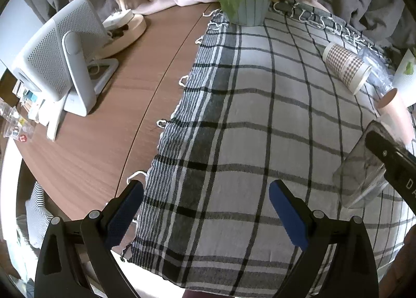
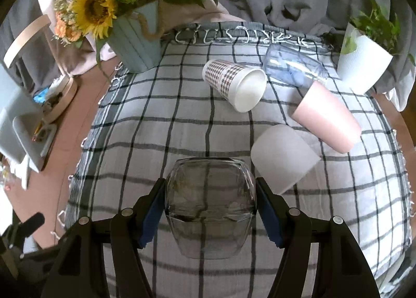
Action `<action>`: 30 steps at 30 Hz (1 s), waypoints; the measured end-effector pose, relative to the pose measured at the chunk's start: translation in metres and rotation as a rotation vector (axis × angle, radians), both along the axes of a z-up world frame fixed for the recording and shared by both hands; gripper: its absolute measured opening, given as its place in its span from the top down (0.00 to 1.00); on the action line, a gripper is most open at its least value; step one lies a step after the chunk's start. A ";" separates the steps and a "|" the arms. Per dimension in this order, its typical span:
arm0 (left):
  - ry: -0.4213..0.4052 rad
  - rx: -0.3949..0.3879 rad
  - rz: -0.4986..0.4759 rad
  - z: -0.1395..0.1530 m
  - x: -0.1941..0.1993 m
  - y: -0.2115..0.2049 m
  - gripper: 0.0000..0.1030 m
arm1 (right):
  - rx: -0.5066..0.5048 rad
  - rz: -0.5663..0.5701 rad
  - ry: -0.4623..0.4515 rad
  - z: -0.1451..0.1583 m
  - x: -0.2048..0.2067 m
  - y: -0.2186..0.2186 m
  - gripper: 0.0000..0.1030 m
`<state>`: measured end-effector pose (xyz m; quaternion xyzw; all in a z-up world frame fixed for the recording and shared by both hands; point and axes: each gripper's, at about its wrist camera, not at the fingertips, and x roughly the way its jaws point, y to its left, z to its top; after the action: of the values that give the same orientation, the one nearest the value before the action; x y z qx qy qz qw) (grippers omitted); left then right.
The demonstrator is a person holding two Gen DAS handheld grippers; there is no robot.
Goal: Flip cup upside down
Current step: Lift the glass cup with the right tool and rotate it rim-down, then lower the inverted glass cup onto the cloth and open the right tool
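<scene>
Left wrist view is showing the desk fan (image 1: pixel 56 53) and lamp base (image 1: pixel 124 30); left gripper (image 1: pixel 205 209) is hovering spread apart, holding nothing.

Right wrist view is showing five cups: the clear glass cup (image 2: pixel 209 207), smoky and see-through, is sitting clamped in the right gripper (image 2: pixel 210 209) above the checkered cloth (image 2: pixel 130 142), four more lying tipped behind it.

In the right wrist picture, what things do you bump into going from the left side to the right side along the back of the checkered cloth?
Sunflower pot → checkered paper cup lying on its side → clear bluish cup, also tipped over → white plant pot.
</scene>
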<state>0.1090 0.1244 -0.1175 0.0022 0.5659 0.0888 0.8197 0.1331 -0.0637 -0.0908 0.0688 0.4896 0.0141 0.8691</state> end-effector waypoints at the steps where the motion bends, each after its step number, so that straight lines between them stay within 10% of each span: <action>1: 0.004 -0.002 -0.002 -0.001 -0.001 0.000 0.04 | -0.007 0.000 -0.012 -0.001 0.000 0.001 0.35; 23: 0.001 -0.010 0.022 0.007 -0.009 0.001 0.04 | -0.029 0.054 0.047 -0.001 -0.031 0.007 0.35; 30: -0.044 0.009 0.007 0.027 -0.017 -0.009 0.04 | -0.015 0.056 -0.026 0.026 -0.044 -0.003 0.20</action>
<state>0.0918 0.1150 -0.0902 0.0019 0.5474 0.0941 0.8316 0.0891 -0.0670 -0.0649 0.0482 0.4799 0.0358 0.8753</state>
